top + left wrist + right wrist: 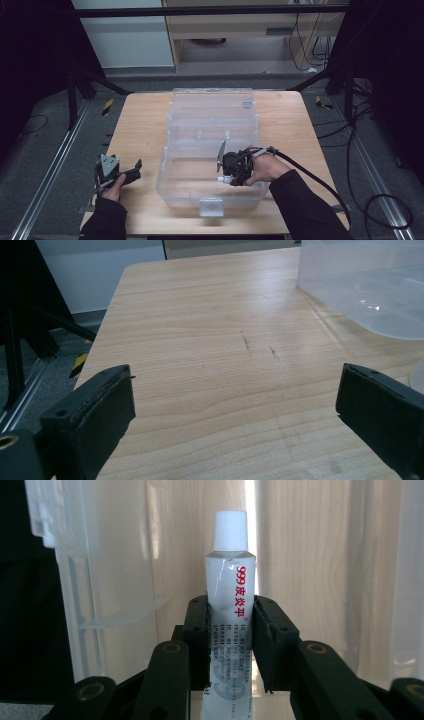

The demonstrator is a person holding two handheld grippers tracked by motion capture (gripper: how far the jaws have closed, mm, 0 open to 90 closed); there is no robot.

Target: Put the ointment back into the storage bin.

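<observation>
High view. Pale wooden table [135, 125] with a large clear plastic storage box [212, 145], lid hinged open toward 12 o'clock. Right gripper [223, 172] sits over the box's near half, at about 5 o'clock from the table centre; something small and white shows at its tip. Left gripper [131, 173] rests at 8 o'clock, well apart from the box.

Left gripper view. Jaws spread wide, nothing between them, bare wood beneath. Box wall at 1 o'clock.

Right gripper view. Jaws pressed on a small white ointment tube with red lettering and a ribbed white screw cap [231, 605]. Grip falls mid-body; cap and shoulder stand clear at 12 o'clock, the tail runs down between the jaw arms. Clear box walls behind, wood seen through them.

Handling, as judged: light, soft-walled tube, likely to dent or ooze under hard squeeze, film surface somewhat slippery. Mid-body hold looks sound; the stiffer shoulder beneath the cap would be the firmer spot.
</observation>
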